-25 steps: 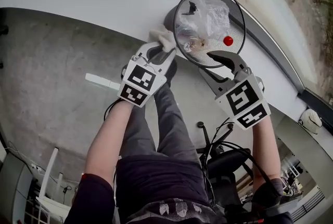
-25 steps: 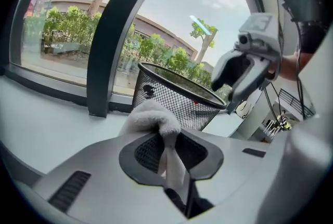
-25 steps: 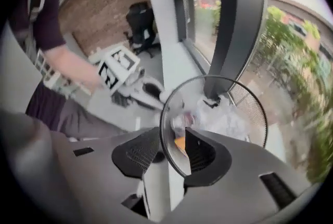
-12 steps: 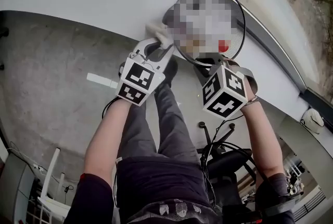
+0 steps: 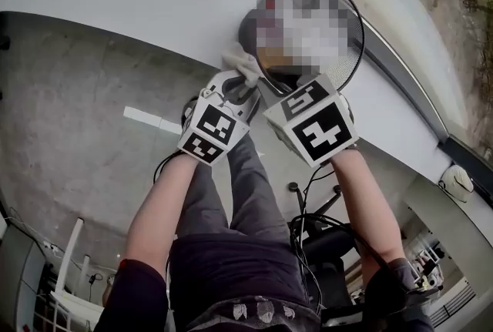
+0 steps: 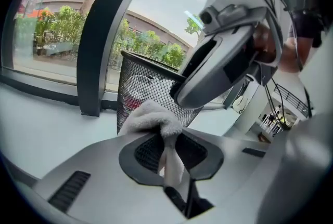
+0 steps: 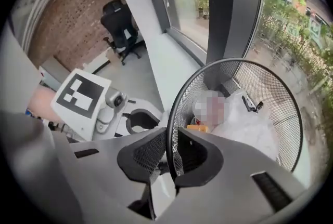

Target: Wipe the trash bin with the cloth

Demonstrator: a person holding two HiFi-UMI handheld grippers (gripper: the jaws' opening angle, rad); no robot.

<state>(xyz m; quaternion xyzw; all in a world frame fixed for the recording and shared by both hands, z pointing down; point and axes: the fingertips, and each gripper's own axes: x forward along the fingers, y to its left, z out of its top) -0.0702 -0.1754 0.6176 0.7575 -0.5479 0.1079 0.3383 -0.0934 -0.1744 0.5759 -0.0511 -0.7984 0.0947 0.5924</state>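
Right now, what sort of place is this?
Likely an office: a swivel chair, a mesh trash bin, and a tall window looking onto trees outside.

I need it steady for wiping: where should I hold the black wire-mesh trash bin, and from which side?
The top rim of the black wire-mesh trash bin, from above, one tong inside, one outside: it stands upright and open, its wall thin mesh. The right tongs have just closed on its near rim.
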